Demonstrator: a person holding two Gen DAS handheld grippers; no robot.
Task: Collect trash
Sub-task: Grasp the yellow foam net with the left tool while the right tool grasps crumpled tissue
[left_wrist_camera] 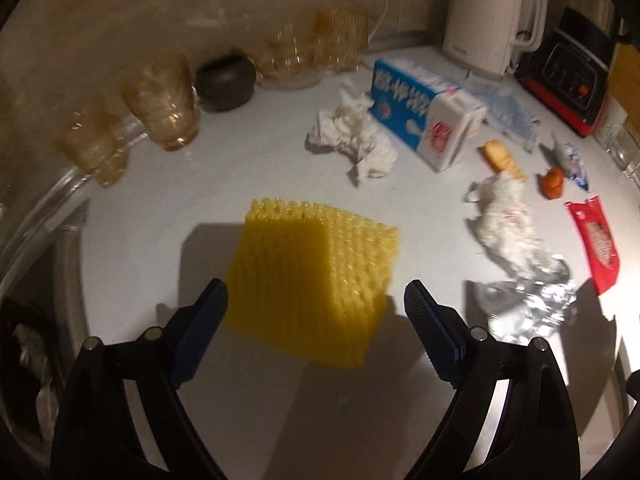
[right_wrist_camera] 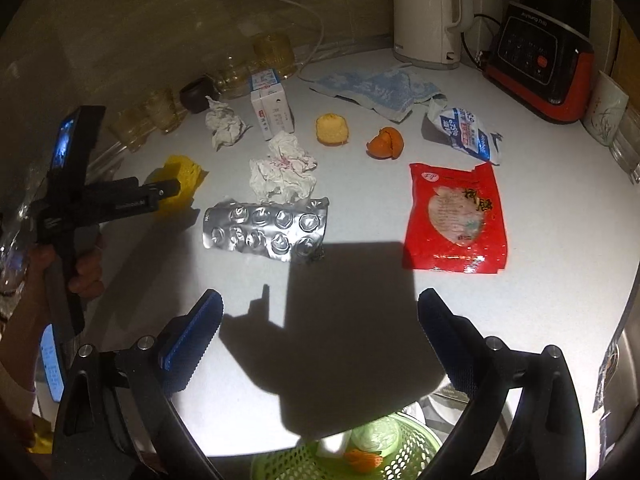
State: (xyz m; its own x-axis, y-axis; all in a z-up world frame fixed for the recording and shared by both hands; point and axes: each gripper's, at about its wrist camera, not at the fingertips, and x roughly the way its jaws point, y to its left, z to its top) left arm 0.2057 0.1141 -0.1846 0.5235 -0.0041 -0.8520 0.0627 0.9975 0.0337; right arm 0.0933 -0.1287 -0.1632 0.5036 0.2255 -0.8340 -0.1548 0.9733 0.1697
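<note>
A yellow foam net (left_wrist_camera: 312, 280) lies on the white counter (left_wrist_camera: 168, 208), just beyond and between the fingers of my left gripper (left_wrist_camera: 316, 296), which is open and not touching it. Further right lie two crumpled tissues (left_wrist_camera: 356, 136) (left_wrist_camera: 504, 220), a milk carton (left_wrist_camera: 424, 108), a foil blister pack (left_wrist_camera: 524, 304) and a red packet (left_wrist_camera: 596, 240). My right gripper (right_wrist_camera: 320, 304) is open over bare counter with nothing between its fingers. Ahead of it lie the blister pack (right_wrist_camera: 266, 228), the red packet (right_wrist_camera: 456, 216), orange peel (right_wrist_camera: 386, 142) and a blue-white wrapper (right_wrist_camera: 464, 130).
A green basket (right_wrist_camera: 420, 440) holding some scraps sits below the counter's near edge. A kettle (right_wrist_camera: 428, 12), a red-black appliance (right_wrist_camera: 540, 60) and a blue cloth (right_wrist_camera: 380, 88) stand at the back. Amber glasses (left_wrist_camera: 164, 104) and a dark cup (left_wrist_camera: 226, 80) line the back left.
</note>
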